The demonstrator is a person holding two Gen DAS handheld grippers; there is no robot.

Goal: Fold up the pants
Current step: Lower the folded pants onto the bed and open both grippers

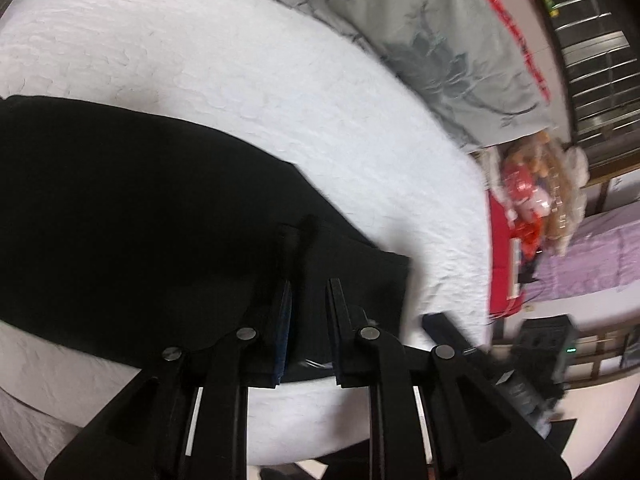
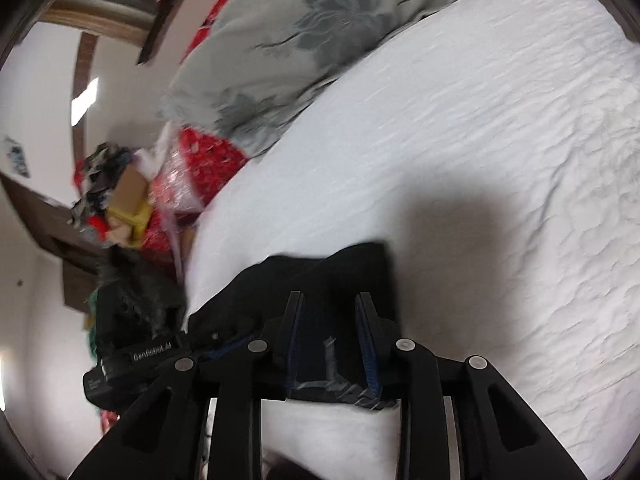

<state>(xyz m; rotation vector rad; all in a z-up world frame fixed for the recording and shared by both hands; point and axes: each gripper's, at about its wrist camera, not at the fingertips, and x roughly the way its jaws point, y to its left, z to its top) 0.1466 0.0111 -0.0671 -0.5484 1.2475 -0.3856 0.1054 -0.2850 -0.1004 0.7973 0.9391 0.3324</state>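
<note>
Black pants [image 1: 132, 208] lie on a white bed [image 1: 240, 72], spread to the left in the left wrist view. My left gripper [image 1: 310, 260] is over their right end, its jaws a little apart with black cloth between them. In the right wrist view my right gripper [image 2: 328, 300] has its jaws apart around a bunched end of the pants [image 2: 340, 272] near the bed's left edge. Whether either gripper pinches the cloth is unclear. Both views are blurred.
A grey flowered quilt [image 1: 440, 40] lies along the far side of the bed and shows in the right wrist view [image 2: 300, 32] too. Red bags and clutter [image 2: 168, 192] stand beside the bed. The other gripper's body [image 2: 132, 360] is at lower left.
</note>
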